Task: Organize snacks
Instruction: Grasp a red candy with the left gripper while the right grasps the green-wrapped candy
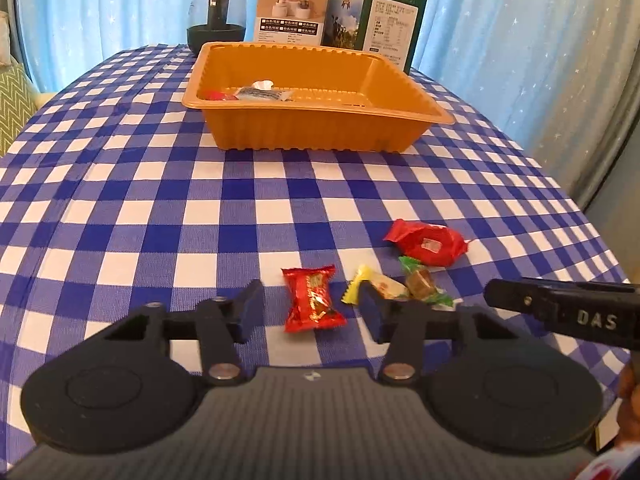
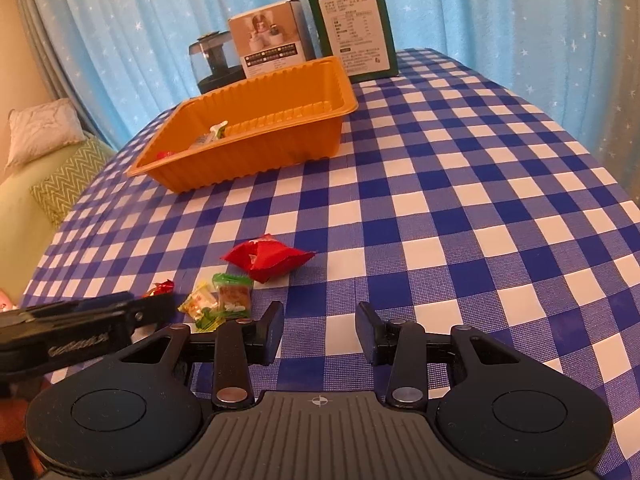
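An orange tray (image 1: 312,132) stands far across the checked table; it also shows in the right wrist view (image 2: 256,156). It holds a few wrapped snacks (image 1: 256,93). My left gripper (image 1: 310,302) is open, its fingers on either side of a red wrapped candy (image 1: 314,302). A yellow candy (image 1: 380,286), a green-wrapped candy (image 1: 422,282) and a larger red packet (image 1: 428,242) lie to its right. My right gripper (image 2: 319,326) is open and empty over bare cloth, right of the candies (image 2: 228,300) and the red packet (image 2: 266,258).
A dark glass jar (image 1: 216,16), a white box (image 1: 292,10) and a green box (image 1: 380,20) stand behind the tray. Blue curtains hang behind. The table's right edge (image 1: 592,216) is close. A sofa with cushions (image 2: 52,176) is at the left.
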Available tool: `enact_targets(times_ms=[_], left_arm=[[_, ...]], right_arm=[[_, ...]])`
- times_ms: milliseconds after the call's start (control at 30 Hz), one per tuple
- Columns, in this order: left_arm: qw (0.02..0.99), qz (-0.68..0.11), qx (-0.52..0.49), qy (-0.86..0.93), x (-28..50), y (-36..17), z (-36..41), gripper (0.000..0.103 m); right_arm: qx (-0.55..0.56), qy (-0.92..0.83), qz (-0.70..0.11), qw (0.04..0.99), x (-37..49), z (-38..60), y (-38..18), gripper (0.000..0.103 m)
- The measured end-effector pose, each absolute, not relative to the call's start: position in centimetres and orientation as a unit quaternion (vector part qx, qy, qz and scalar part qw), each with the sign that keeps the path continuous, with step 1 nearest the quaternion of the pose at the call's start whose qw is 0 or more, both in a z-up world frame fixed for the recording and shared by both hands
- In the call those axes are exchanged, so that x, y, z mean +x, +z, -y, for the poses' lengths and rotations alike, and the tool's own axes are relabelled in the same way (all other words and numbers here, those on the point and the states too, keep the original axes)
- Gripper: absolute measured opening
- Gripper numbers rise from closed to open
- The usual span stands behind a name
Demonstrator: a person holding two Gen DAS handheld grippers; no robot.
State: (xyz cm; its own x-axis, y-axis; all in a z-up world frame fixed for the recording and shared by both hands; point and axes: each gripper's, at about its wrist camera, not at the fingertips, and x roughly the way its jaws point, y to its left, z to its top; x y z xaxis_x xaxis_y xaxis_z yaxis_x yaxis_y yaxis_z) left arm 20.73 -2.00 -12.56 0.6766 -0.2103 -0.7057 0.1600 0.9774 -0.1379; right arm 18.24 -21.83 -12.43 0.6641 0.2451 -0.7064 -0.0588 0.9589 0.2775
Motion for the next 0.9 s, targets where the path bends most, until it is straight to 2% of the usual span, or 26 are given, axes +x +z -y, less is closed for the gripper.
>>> enact_targets(times_ms=[133, 467, 800, 867, 900], left_arm=[[0.913, -0.397, -0.019, -0.091, 21.1, -13.1, 1.8, 0.025], [0.909, -0.404, 0.013, -0.105, 20.5, -12.8, 1.9, 0.02], [0.91, -0.401, 0.01, -0.107, 20.3, -12.7, 1.7, 0.02], [0.91, -0.4, 0.014, -0.105, 20.4, -12.7, 1.7, 0.02], [0.911, -0.399, 0.015, -0.105, 20.4, -12.8, 1.7, 0.02]], right_arm=[[0.107, 0.094, -0.401, 0.905, 18.3, 21.3, -12.5, 0.04], [0.054, 0.159, -0.383, 0.908, 18.4, 18.0, -12.5, 0.04], [0.072, 0.161, -0.386, 0.906, 20.3, 16.9, -13.3, 0.039], [0.06, 0.156, -0.391, 0.905, 20.5, 16.6, -13.6, 0.038], [0.052, 0.154, -0.392, 0.906, 20.4, 16.4, -13.8, 0.033]])
